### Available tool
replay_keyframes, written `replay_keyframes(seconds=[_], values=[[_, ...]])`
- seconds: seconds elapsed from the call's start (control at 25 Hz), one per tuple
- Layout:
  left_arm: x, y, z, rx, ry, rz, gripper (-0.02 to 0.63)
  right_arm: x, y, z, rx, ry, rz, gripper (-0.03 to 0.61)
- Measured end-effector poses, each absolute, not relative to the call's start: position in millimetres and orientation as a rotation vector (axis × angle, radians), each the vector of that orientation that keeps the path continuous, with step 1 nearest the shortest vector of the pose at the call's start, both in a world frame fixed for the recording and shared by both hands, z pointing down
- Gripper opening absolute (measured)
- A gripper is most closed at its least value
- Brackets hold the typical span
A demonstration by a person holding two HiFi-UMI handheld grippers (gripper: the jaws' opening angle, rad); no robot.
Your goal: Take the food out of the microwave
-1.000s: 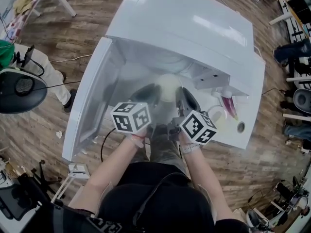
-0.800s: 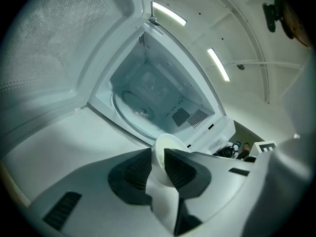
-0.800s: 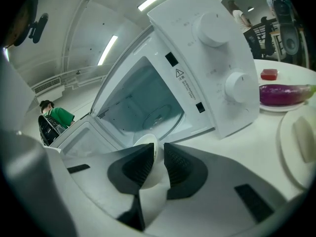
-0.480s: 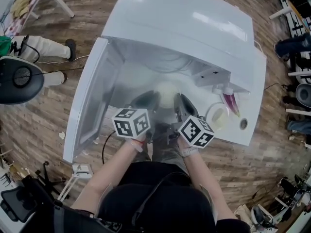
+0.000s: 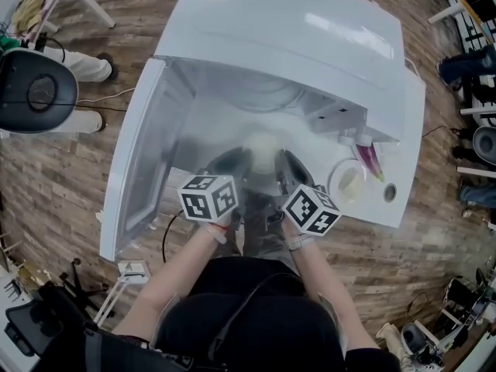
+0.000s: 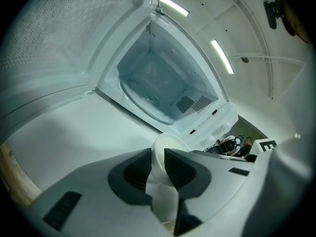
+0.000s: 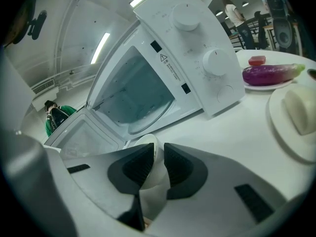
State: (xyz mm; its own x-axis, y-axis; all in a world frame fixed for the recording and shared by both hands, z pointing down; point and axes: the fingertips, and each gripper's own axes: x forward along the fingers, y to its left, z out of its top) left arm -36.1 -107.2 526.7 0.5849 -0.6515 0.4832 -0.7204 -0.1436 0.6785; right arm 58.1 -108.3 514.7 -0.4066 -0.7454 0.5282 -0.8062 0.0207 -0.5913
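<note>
In front of the open microwave (image 5: 287,29), the bowl (image 5: 262,147) hangs between the two grippers, outside the cavity and over the white bench (image 5: 372,211). The left gripper (image 5: 231,165) has its jaws pinched on the bowl's rim from the person's left, and the right gripper (image 5: 293,167) pinches the opposite rim. Each gripper view shows dark ribbed pads pressed against the thin white wall, one inside and one outside. No view shows what is in the bowl, nor whether its base touches the bench.

The main step looks done. The door (image 5: 143,153) stands swung out to the left, and through the opening the cavity (image 6: 163,83) shows only its glass tray. What seems left is to set the bowl down on the bench and let go. Closing the door may follow, though the task does not ask for it.

To the right on the bench are a plate (image 7: 281,137) with a pale lump (image 7: 301,110) and another with an eggplant (image 7: 271,74).

Little writing can be read. A warning triangle with fine print (image 7: 170,65) sits on the front frame beside the opening, but the print is too small to make out. The two knobs (image 7: 186,18) have no legible markings, and no brand name shows.
</note>
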Motion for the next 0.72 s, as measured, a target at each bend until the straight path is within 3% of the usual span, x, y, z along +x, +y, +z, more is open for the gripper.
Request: replay_keyframes(seconds=[0.72], values=[[-40.1, -100.5, 542.9, 1.859, -1.099, 0.169, 0.087, 53.2, -100.0, 530.7, 1.671, -2.155, 1.397, 0.080]])
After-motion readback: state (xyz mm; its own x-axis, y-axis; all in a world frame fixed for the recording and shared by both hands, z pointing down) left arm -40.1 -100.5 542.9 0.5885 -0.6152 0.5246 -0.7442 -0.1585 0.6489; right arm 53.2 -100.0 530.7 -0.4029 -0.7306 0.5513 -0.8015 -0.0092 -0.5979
